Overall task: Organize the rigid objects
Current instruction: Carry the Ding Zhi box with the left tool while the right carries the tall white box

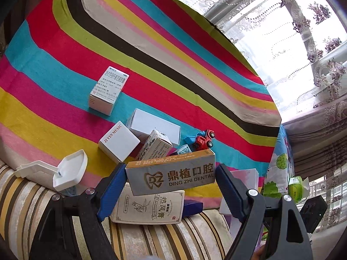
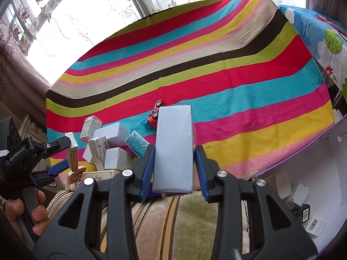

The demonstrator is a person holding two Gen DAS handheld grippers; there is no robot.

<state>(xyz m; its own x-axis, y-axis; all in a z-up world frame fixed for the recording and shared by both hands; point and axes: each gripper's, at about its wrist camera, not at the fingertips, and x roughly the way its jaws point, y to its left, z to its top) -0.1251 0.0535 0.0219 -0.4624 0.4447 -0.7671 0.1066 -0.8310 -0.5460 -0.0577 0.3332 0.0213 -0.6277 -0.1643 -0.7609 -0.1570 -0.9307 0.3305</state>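
Note:
My left gripper (image 1: 171,171) is shut end to end on a grey and orange "Ding Zhi Dental" box (image 1: 173,175), held above a cream box (image 1: 149,205). In the right wrist view this gripper (image 2: 60,153) is at the left with the same box (image 2: 72,156) in it. My right gripper (image 2: 174,151) is shut on a plain grey box (image 2: 173,130), its blue pads (image 2: 149,164) on the long sides. A heap of small white boxes (image 1: 119,140) and a red toy car (image 1: 203,139) lie on the striped cloth (image 1: 173,54).
A white medicine box (image 1: 109,91) lies apart from the heap. A white plastic holder (image 1: 69,171) sits at the cloth's near edge. An open purple-edged white container (image 2: 303,162) with several small items stands at the right. A striped cushion (image 2: 173,216) runs below.

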